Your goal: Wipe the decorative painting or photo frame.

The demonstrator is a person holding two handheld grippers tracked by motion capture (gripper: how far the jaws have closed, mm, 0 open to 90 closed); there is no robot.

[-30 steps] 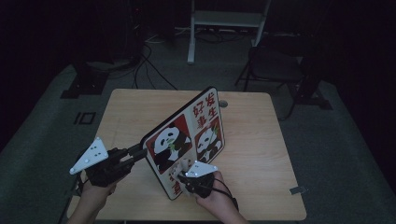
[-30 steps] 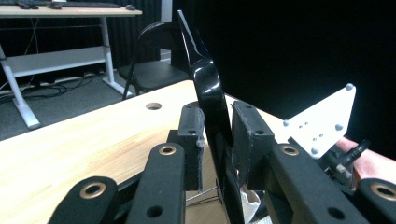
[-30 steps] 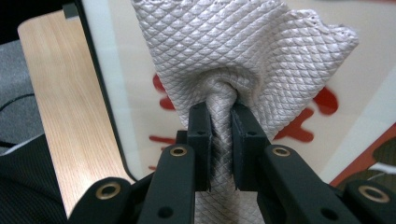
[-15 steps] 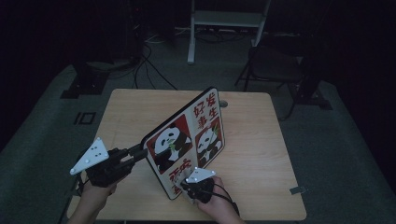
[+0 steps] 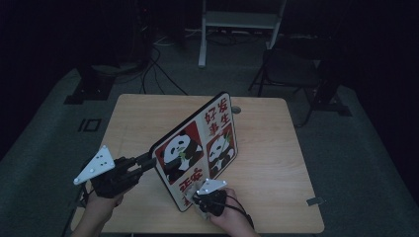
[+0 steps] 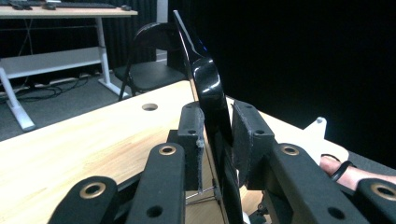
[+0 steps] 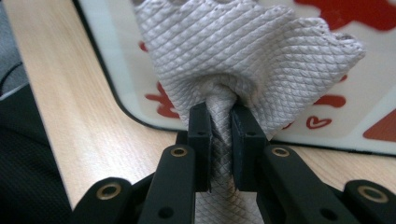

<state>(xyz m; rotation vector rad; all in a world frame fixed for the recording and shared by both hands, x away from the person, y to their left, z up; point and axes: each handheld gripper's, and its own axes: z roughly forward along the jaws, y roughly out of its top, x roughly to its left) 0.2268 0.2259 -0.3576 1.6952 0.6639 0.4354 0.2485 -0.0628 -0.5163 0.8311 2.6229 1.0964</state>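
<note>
Panda board (image 5: 197, 153): propped on edge, centre frame, clamped by our left gripper (image 6: 217, 135). Right gripper (image 7: 219, 135) pinches a grey cloth (image 7: 243, 56) against its lower corner. Risk: wiping pressure tips the board.

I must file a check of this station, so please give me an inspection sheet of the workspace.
Surface: wooden table, round hole near far edge.
Job's things: panda board held tilted on its edge; grey cloth against its lower face.
Clutter: nothing seen.
Grippers: left gripper shut on the board's edge; right gripper shut on the cloth.
Cables: loose cables on floor behind table.
Surroundings: dark room, folding chair, white desk frame.
</note>
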